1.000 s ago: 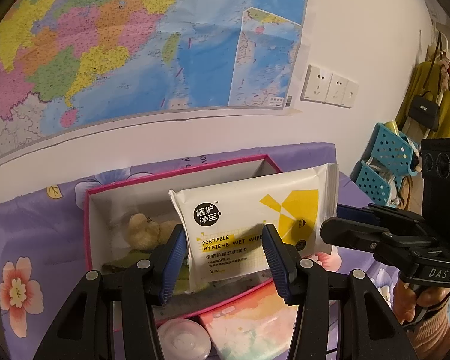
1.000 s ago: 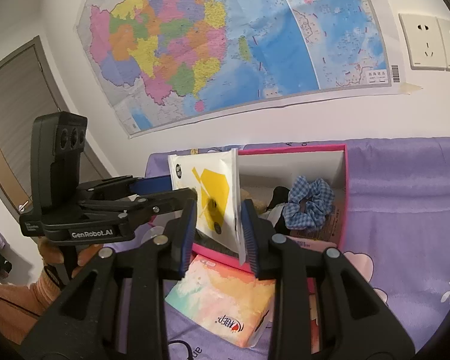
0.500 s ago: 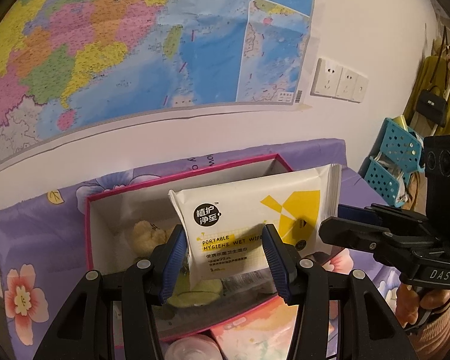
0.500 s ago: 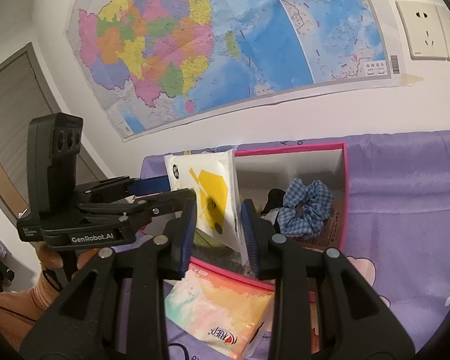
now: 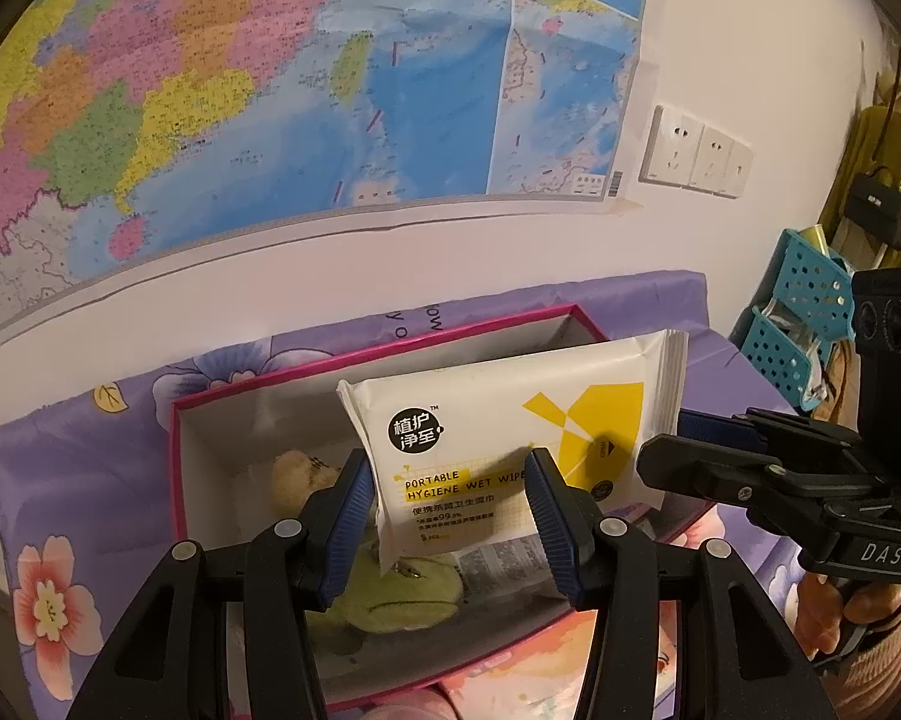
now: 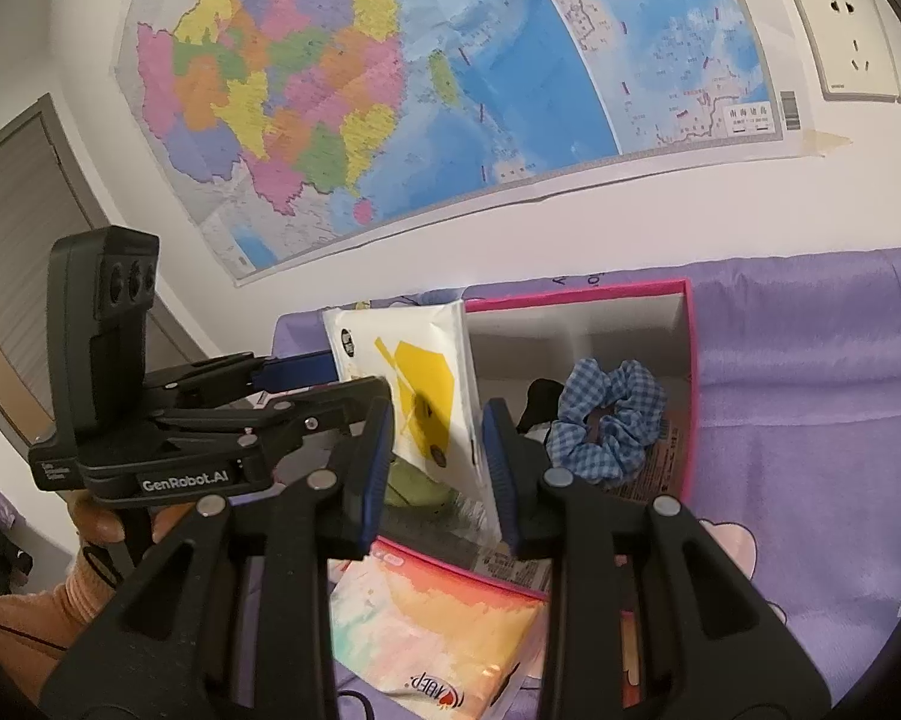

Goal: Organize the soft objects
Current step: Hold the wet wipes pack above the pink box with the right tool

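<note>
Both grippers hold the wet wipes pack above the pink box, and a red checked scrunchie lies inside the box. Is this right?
Not quite: the scrunchie is blue checked, not red, as the right wrist view shows. The rest stands: the left gripper and right gripper both hold the wet wipes pack above the pink box.

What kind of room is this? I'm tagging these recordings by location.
Most likely a bedroom or other room at home. A colourful wall map hangs above a surface under purple floral fabric, a handbag hangs by yellow clothing, and a pink-rimmed box holds soft items.
</note>
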Demonstrator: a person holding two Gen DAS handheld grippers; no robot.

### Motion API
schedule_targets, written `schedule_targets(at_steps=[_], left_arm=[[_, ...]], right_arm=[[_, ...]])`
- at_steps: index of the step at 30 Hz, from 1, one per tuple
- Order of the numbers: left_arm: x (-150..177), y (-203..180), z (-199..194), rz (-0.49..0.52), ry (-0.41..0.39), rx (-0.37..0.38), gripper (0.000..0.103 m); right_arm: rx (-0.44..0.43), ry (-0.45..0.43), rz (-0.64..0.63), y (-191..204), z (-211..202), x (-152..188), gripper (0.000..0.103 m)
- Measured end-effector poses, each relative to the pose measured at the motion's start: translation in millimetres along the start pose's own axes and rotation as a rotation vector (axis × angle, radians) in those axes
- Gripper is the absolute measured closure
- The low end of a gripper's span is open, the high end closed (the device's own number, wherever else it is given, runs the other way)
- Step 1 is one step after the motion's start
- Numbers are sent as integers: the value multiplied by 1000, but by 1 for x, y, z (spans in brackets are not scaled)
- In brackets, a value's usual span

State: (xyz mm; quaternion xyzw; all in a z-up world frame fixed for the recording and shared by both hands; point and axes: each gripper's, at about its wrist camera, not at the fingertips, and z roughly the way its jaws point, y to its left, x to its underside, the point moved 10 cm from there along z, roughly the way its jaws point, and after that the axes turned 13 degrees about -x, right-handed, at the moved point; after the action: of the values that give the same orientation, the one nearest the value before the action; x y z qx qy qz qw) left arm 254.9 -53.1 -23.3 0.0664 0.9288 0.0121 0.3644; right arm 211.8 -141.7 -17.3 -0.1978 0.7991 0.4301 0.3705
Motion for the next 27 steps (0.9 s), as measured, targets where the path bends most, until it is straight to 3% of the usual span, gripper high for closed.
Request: schedule_targets(at_steps=[27], left_arm=[[2,9,29,9,68,-41,51]], right_arm=[[19,28,78,-20,21,4,69]])
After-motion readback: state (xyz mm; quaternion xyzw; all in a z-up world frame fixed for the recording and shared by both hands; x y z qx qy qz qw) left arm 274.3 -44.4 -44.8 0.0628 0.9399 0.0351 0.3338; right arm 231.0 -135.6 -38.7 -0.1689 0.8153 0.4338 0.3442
